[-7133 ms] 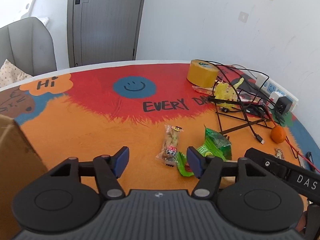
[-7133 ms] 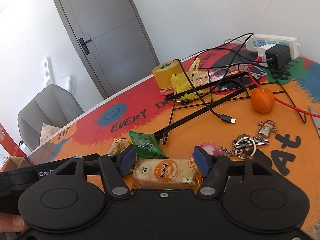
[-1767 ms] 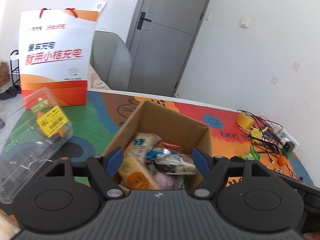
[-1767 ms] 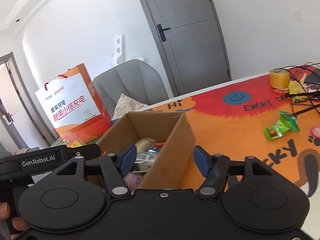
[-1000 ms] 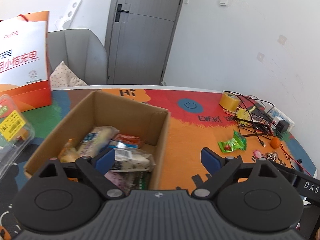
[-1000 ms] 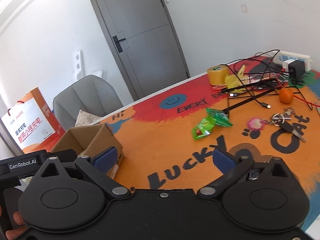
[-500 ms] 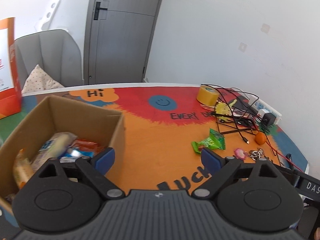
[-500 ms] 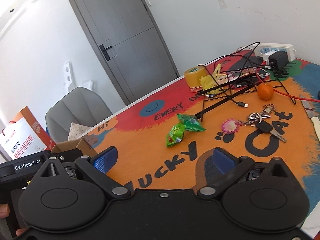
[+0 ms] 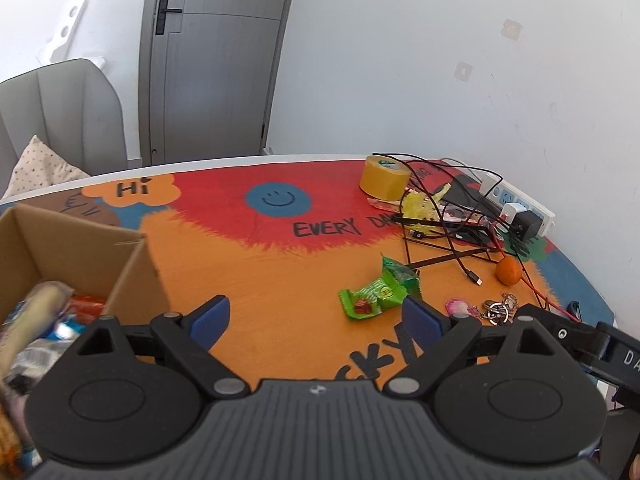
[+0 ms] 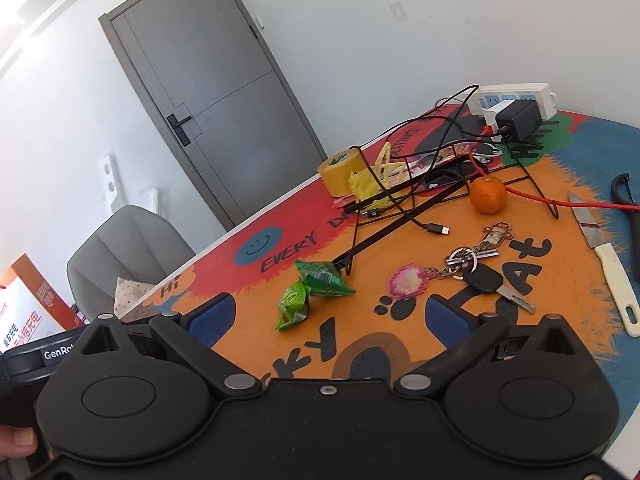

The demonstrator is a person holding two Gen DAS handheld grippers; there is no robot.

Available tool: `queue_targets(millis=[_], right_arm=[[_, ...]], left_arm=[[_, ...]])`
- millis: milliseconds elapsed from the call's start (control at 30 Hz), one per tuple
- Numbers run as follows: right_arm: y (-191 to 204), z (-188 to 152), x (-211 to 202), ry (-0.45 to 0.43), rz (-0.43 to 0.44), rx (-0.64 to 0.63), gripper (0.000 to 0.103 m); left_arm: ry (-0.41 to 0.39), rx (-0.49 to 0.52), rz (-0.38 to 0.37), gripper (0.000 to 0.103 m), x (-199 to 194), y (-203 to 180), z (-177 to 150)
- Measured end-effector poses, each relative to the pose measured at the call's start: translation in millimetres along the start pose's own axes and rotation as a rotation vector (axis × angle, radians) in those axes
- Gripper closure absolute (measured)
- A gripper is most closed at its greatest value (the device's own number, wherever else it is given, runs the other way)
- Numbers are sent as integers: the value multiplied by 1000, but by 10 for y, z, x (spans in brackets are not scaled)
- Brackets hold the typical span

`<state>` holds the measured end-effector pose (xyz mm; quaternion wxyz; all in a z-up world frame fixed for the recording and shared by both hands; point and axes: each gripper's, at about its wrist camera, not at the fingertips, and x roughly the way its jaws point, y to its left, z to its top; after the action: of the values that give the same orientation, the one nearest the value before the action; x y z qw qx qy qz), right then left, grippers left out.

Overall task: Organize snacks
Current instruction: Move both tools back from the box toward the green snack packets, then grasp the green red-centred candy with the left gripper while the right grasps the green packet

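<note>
Two green snack packets (image 9: 378, 290) lie together on the orange part of the table; they also show in the right wrist view (image 10: 310, 290). A cardboard box (image 9: 80, 248) at the left holds several wrapped snacks. My left gripper (image 9: 316, 318) is open and empty, above the table between the box and the packets. My right gripper (image 10: 334, 320) is open and empty, just short of the packets.
A yellow tape roll (image 9: 385, 176), a black wire stand with tangled cables (image 9: 444, 232), a power strip (image 9: 520, 208) and an orange (image 10: 488, 195) sit at the far right. Keys (image 10: 476, 270) and a knife (image 10: 604, 256) lie near my right gripper. A grey chair (image 9: 60, 120) stands behind.
Both grippers have swung right, away from the box and closer to the green packets. The box has slid to the left edge of the left view. Both jaws stay wide open.
</note>
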<state>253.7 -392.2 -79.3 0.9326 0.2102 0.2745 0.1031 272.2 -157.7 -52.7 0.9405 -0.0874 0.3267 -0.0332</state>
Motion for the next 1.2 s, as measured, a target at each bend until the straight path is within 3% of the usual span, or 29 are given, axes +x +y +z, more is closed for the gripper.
queue_targets(millis=[367, 667, 967, 1200], right_arm=[[-180, 113, 291, 24, 9, 43, 12], [-233, 207, 603, 58, 20, 71, 28], [-219, 290, 870, 82, 29, 91, 35], [-240, 257, 986, 109, 19, 103, 39]], left_arm=[[33, 0, 0, 14, 412, -162, 62], [62, -34, 5, 24, 798, -199, 83], [95, -59, -12, 29, 1135, -231, 56], [122, -75, -9, 46, 1310, -261, 48]])
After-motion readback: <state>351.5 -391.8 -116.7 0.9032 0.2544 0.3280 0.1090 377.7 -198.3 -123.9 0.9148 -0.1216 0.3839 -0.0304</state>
